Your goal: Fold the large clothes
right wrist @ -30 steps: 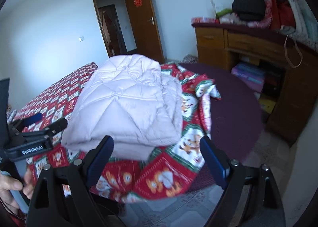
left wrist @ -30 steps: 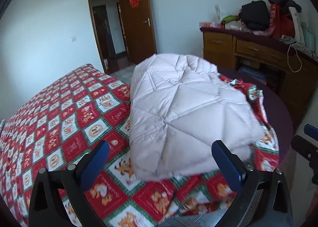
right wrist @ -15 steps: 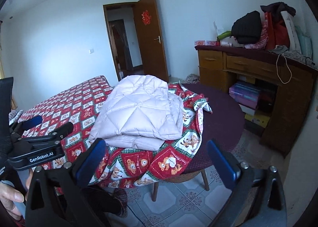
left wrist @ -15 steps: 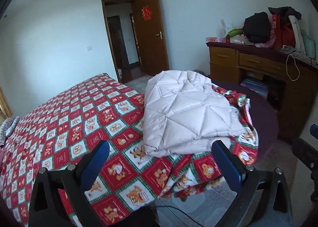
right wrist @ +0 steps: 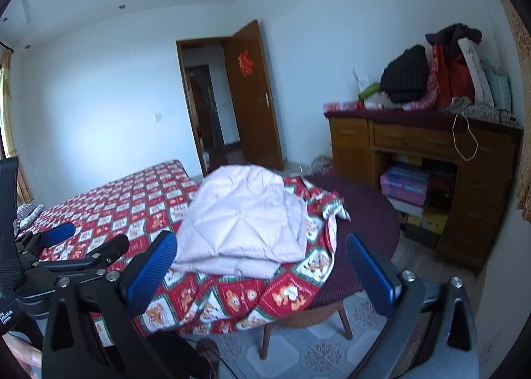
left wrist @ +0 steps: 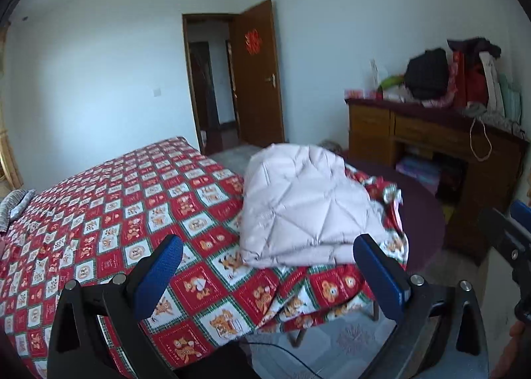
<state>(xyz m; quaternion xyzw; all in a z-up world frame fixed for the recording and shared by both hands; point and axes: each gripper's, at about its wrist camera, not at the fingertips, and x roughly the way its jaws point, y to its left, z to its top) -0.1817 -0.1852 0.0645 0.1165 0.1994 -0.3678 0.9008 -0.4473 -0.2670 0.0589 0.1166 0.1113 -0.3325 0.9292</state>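
Nearest, both the left gripper [left wrist: 265,262] and the right gripper [right wrist: 262,266] are seen with jaws wide apart and nothing between them. Beyond, the pale quilted jacket [left wrist: 305,206] is laid folded on the red patterned cover [left wrist: 132,213]; folding appears finished, though its underside is hidden.

1. Left gripper [left wrist: 268,267]: a black angular frame, silver screw heads along each arm, and two fingers [left wrist: 159,271] faced with textured blue pads.
2. Right gripper [right wrist: 262,274]: the same black frame, silver screws and blue pads.
3. White lettering marks the left gripper's black body in the right wrist view.
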